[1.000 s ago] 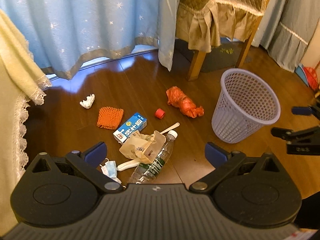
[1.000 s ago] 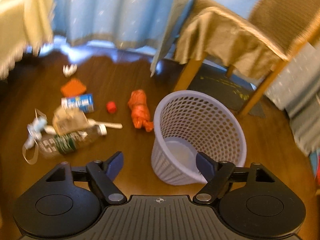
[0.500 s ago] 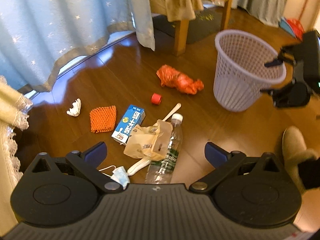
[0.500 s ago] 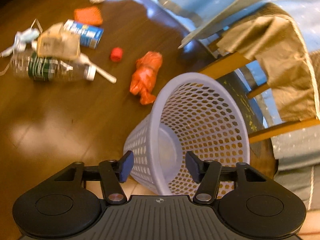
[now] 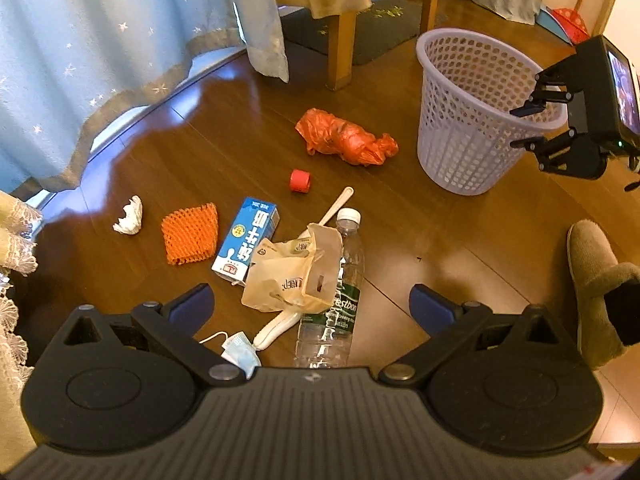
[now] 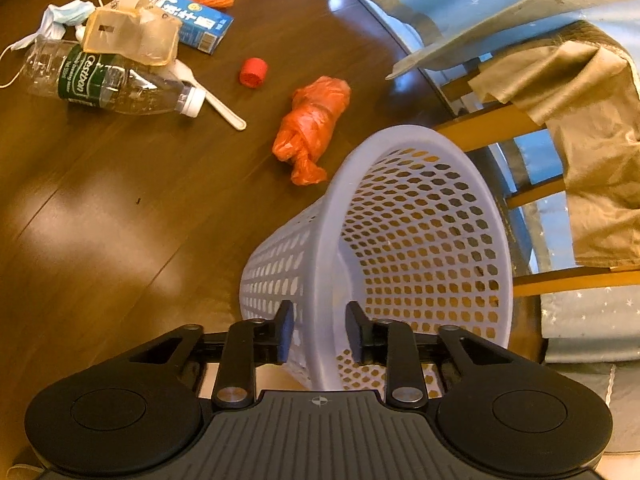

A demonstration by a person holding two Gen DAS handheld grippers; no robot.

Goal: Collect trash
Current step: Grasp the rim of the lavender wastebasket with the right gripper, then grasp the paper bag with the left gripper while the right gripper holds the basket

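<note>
Over the near rim of the lavender perforated plastic waste basket [image 6: 404, 216] sits the right gripper [image 6: 318, 330], one finger outside the wall and one inside. Its jaws have just been closing around that rim, yet in the right wrist view a sliver of gap shows on either side of the wall, so the fingers [image 6: 285, 330] do not appear to be pinching it yet. The likely step is gripping the basket to bring it to the litter. To do this well, let the fingers bite squarely on the thick rolled rim rather than the flimsy mesh below, and lift gently, since so light a basket may tip or swing.

Left of the basket on the wooden floor [image 5: 400, 240], the trash lies scattered: nearest is a crumpled orange plastic bag [image 5: 346, 142], then a small red cap [image 5: 300, 181], and farther off a blue-and-white milk carton [image 5: 246, 242], a tan paper bag [image 5: 292, 272] and a clear plastic water bottle [image 5: 336, 292] heaped together. Above that heap hangs the left gripper [image 5: 310, 306], fingers spread wide and empty.
</note>
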